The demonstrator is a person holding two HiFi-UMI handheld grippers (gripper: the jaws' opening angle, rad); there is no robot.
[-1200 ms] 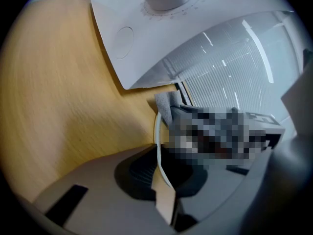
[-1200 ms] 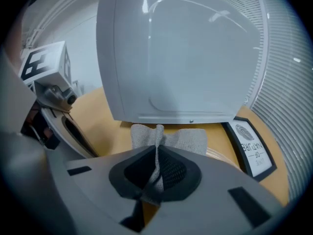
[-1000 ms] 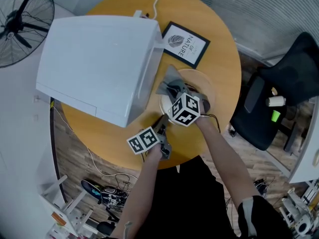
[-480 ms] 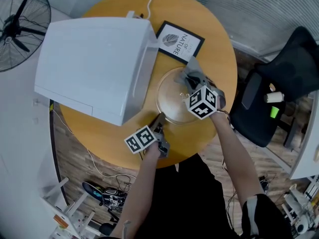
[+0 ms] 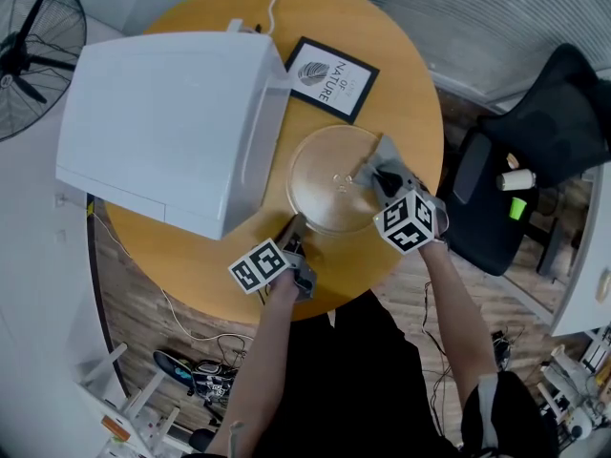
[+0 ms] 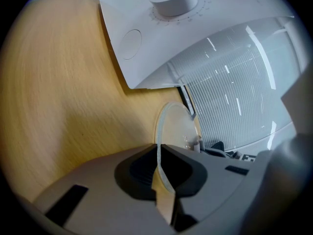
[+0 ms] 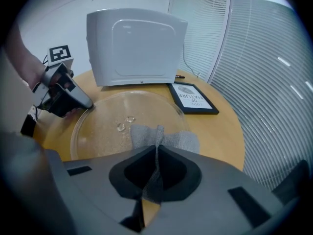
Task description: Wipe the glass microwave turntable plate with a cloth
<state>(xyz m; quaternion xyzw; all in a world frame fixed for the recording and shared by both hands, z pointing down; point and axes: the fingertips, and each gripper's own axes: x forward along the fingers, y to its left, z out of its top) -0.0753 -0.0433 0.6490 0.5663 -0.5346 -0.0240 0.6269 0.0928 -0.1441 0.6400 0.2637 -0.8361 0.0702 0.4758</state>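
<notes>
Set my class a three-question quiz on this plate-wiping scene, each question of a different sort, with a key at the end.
1. True or false: the left tongs are closed on the rim of the glass plate.
2. Multiple choice: what do the right tongs hold? A) a sponge. B) a grey cloth. C) a paper towel.
3. Fill the gap: in the head view, the white microwave stands to the ___ of the plate.

Key: 1 true; 2 B; 3 left.
</notes>
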